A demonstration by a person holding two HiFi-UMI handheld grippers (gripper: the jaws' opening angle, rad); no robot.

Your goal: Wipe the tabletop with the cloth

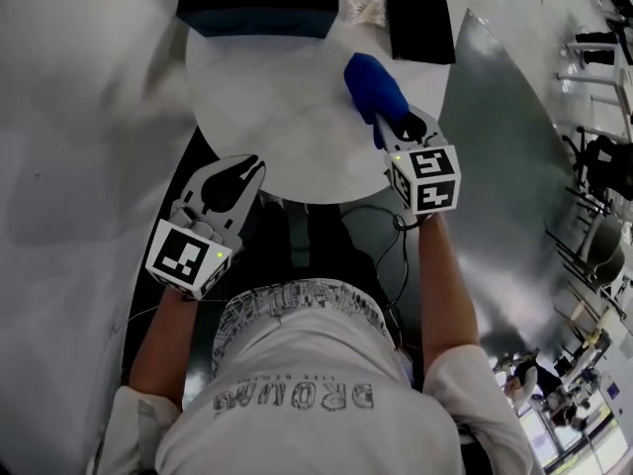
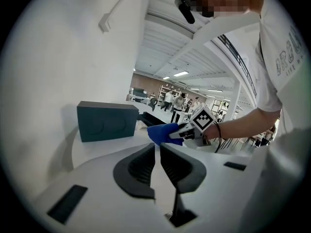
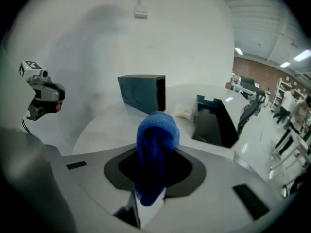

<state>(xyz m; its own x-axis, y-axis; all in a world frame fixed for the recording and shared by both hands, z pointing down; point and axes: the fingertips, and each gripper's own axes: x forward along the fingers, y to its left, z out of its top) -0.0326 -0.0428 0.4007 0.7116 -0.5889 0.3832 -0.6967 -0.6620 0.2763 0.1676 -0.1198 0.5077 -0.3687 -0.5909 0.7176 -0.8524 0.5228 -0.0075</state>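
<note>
A bunched blue cloth (image 1: 374,84) is held over the right side of the round white table (image 1: 277,107). My right gripper (image 1: 384,119) is shut on its near end. In the right gripper view the cloth (image 3: 156,139) rises from between the jaws and hides the fingertips. The left gripper view shows the cloth (image 2: 163,132) lifted a little off the tabletop (image 2: 95,148). My left gripper (image 1: 237,178) hovers at the table's near-left edge. Its jaws stand together with nothing between them (image 2: 156,165).
A dark blue box (image 1: 259,6) stands at the back of the table. A black open box (image 1: 417,13) is at the back right, with a crumpled white wrapper (image 1: 364,9) between them. A black cable (image 1: 396,255) hangs below the table's near edge.
</note>
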